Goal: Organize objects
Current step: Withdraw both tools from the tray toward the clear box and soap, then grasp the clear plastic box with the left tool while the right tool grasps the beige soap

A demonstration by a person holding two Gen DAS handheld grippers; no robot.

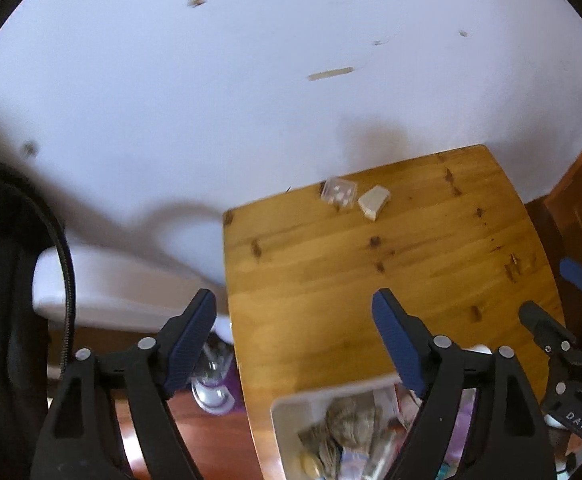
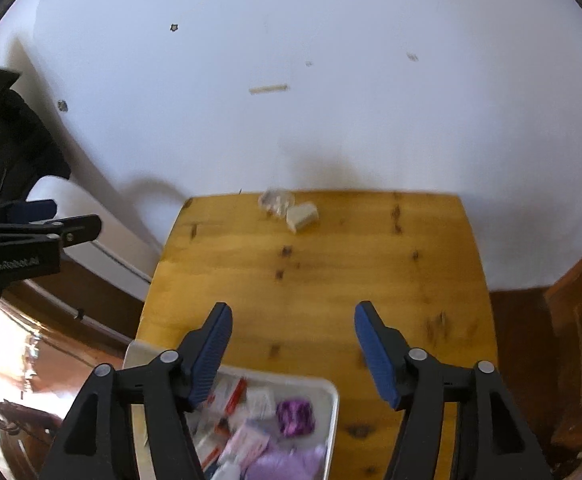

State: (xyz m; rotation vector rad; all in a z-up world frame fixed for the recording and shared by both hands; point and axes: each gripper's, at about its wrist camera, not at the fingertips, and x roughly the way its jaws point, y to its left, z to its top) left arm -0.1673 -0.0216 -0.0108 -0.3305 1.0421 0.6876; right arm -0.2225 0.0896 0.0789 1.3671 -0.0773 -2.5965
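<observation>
A white tray (image 1: 287, 404) (image 2: 333, 394) holding several small packets, one of them purple (image 2: 295, 416), sits at the near edge of a wooden table (image 1: 371, 280) (image 2: 331, 272). At the table's far edge a clear plastic box (image 1: 338, 191) (image 2: 276, 200) lies beside a pale beige block (image 1: 373, 202) (image 2: 302, 216). My left gripper (image 1: 294, 300) hangs open over the table's left side, above the tray, with nothing between its fingers. My right gripper (image 2: 294, 308) is open and empty too, above the tray's far rim.
A white wall rises right behind the table. Dark fabric (image 1: 11, 280) (image 2: 7, 140) hangs at the left above a white ledge (image 1: 111, 288). Brown wooden furniture (image 2: 579, 340) stands to the right. A glass and purple object (image 1: 211, 384) lies below the table's left edge.
</observation>
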